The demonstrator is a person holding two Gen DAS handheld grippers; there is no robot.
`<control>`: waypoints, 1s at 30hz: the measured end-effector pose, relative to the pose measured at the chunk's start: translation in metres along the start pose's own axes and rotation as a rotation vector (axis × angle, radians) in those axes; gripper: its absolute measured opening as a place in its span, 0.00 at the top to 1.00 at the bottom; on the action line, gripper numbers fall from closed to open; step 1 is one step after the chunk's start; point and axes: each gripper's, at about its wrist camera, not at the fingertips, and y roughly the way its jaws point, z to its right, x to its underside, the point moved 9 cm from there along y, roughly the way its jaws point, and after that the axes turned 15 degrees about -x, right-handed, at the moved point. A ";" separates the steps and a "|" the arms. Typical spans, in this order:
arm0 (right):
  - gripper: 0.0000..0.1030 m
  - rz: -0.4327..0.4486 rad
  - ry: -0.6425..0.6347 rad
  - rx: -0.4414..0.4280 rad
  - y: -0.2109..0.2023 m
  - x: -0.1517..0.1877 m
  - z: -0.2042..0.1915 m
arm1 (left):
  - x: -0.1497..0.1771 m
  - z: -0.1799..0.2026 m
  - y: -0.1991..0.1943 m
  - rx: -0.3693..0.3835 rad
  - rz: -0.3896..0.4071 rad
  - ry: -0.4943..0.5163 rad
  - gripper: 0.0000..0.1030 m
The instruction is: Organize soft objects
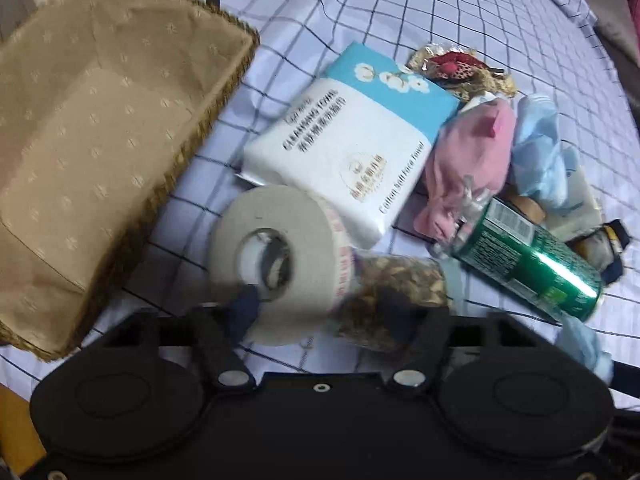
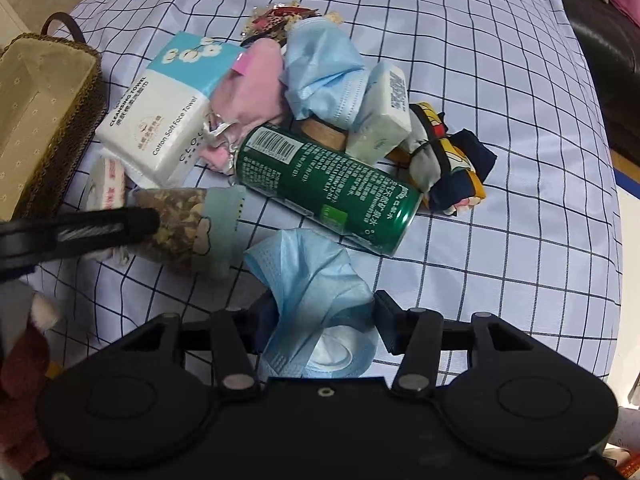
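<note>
Checked white-and-blue cloth [image 2: 500,80] covers the surface, clutter piled mid-cloth. Left gripper [image 1: 316,312] pinches a clear packet of dried bits [image 1: 390,280] beside a tape roll [image 1: 276,248], just off the lined wicker basket [image 1: 80,120] at the left edge. Right gripper [image 2: 324,312] clamps a blue face mask [image 2: 316,280] near the front edge, pointing steeply down. Tissue pack [image 2: 160,120] reads "CLEANSING TOWEL", "Cotton Soft Face Towel". Green can [image 2: 328,188] lies on its side, touching the pink cloth [image 2: 256,80]. Dark sofa [image 2: 608,52] stands beyond.
</note>
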 end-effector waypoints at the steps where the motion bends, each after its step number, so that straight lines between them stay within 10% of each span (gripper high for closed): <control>1: 0.51 -0.001 -0.003 0.000 0.000 0.000 -0.001 | -0.001 0.001 -0.004 0.002 0.015 0.006 0.58; 11: 0.51 -0.005 0.026 0.022 0.001 0.003 0.013 | 0.009 0.037 -0.029 0.049 0.060 0.107 0.69; 19: 0.51 -0.004 0.024 0.021 0.001 0.005 0.010 | -0.002 0.005 -0.036 0.048 0.115 0.023 0.14; 30: 0.51 -0.013 -0.001 0.008 0.006 0.003 0.000 | 0.011 -0.005 0.007 0.087 -0.054 -0.074 0.11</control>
